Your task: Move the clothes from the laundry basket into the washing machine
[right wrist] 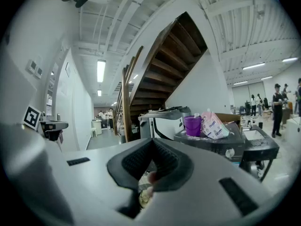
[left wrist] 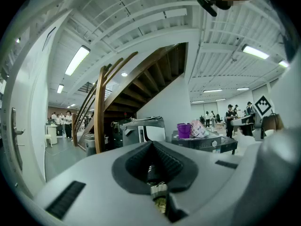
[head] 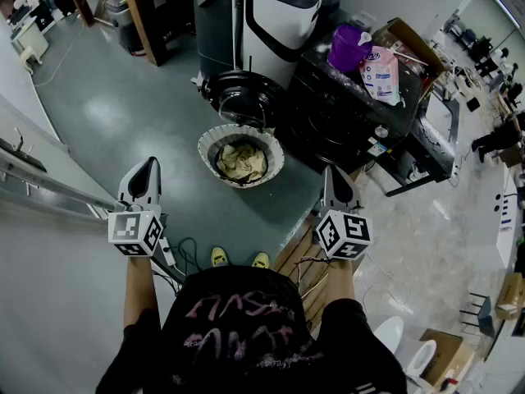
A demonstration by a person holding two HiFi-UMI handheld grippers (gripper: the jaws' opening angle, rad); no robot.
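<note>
The person is holding the left gripper (head: 148,169) and the right gripper (head: 330,175) out roughly level, one on each side. The left fingers (left wrist: 134,161) are clenched together on nothing, and the right fingers (right wrist: 136,160) are likewise pressing shut and empty. The laundry basket (head: 207,142) is sitting on the grey-green floor (head: 139,113) ahead of and between the two grippers, well apart from both. The clothes (head: 240,161), a crumpled beige heap, are lying inside it. Just beyond the basket, the round door (head: 242,97) of the black washing machine (head: 344,125) is standing open. A purple tub (head: 349,48) and a pink bag (head: 381,74) are resting on the machine's top.
</note>
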